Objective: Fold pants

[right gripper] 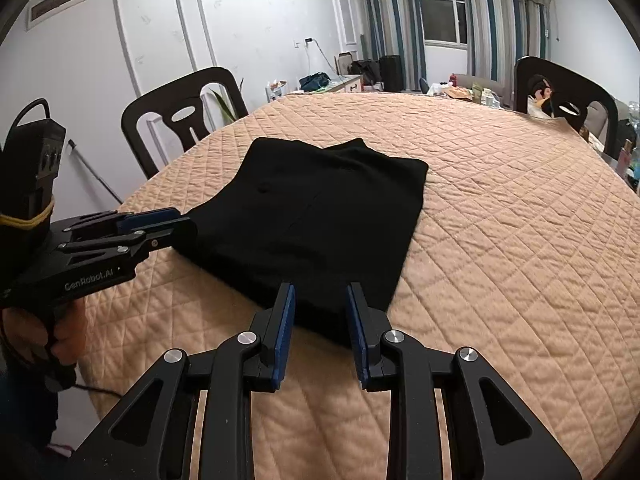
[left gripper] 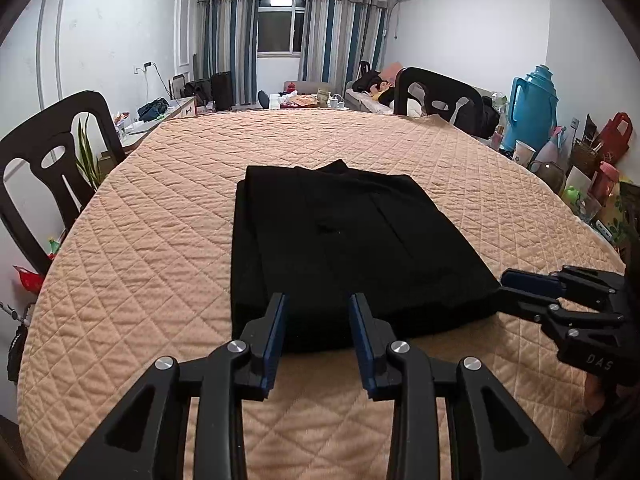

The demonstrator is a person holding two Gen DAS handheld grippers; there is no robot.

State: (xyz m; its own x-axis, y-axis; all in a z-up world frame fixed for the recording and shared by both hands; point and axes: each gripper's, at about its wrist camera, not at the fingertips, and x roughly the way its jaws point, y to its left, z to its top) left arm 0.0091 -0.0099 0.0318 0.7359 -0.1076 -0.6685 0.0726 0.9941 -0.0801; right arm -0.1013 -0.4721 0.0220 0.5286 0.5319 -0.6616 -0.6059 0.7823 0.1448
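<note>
The black pants (left gripper: 344, 248) lie folded into a flat rectangle on the peach quilted table cover (left gripper: 160, 240). My left gripper (left gripper: 318, 300) is open and empty, its fingertips over the near edge of the folded pants. My right gripper (right gripper: 320, 290) is open and empty too, at the near right corner of the pants (right gripper: 320, 216). The right gripper also shows in the left wrist view (left gripper: 508, 282), beside the pants' right corner. The left gripper shows in the right wrist view (right gripper: 180, 220), at the pants' left corner.
The round table carries only the pants on its quilted cover (right gripper: 500, 240). Dark chairs stand at the far left (left gripper: 52, 160) and far right (left gripper: 440, 96). A blue thermos (left gripper: 532, 108), bags and cups crowd the right side. A window with striped curtains (left gripper: 280, 20) is behind.
</note>
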